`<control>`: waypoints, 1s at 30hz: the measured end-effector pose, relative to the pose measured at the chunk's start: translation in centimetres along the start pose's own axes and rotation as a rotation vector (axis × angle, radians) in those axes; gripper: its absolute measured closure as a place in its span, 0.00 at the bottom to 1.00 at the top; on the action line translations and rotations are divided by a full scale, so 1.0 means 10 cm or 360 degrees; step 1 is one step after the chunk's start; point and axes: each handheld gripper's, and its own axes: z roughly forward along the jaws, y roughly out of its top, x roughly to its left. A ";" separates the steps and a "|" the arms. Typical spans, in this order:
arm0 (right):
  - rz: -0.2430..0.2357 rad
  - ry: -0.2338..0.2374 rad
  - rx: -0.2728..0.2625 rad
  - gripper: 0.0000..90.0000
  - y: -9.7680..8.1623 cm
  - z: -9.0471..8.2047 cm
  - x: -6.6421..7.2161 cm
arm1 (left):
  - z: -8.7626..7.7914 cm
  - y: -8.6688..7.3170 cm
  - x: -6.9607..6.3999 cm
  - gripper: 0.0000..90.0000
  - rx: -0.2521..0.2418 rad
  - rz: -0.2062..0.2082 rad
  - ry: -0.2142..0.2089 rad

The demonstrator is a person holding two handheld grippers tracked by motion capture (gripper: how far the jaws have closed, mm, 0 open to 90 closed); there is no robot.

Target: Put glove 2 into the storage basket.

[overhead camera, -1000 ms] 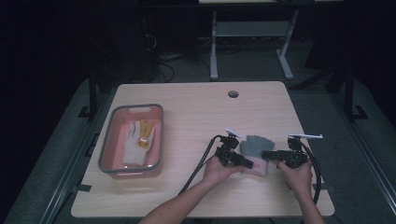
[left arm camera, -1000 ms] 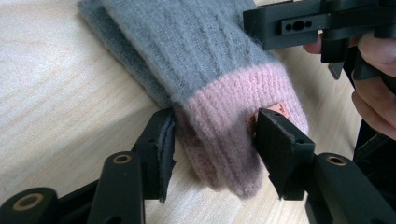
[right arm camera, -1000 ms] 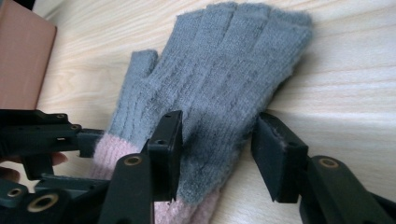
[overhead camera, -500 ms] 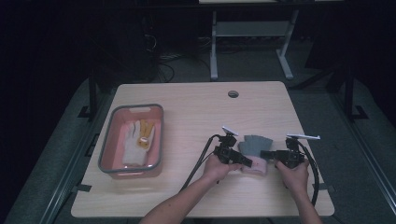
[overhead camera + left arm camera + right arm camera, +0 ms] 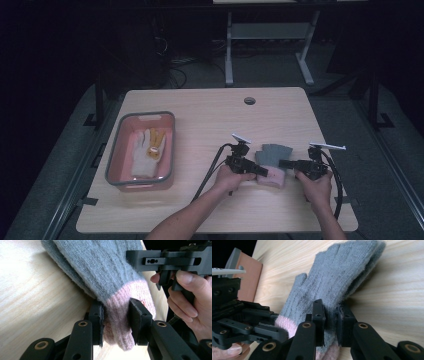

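On the left part of the wooden table (image 5: 200, 120) sits a pink tray (image 5: 116, 165) with a grey rim, and a white glove with yellow patches (image 5: 146, 152) lies inside it. Near the right front of the table lies a grey knitted glove (image 5: 271, 159) with a pink cuff, between the two hands. To its left, the left gripper (image 5: 264, 171) has just been closing and now pinches the pink cuff between its pads, as the left gripper view shows plainly. To its right, the right gripper (image 5: 284, 163) has also just been closing, and its jaws clamp the grey knit just above the cuff, with the glove's fingers pointing away across the table
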 end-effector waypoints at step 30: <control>-0.0116 0.0180 0.0026 0.88 0.15 0.12 0.56 | -0.69 -0.08 -0.01 0.74 -0.0128 0.0123 0.0024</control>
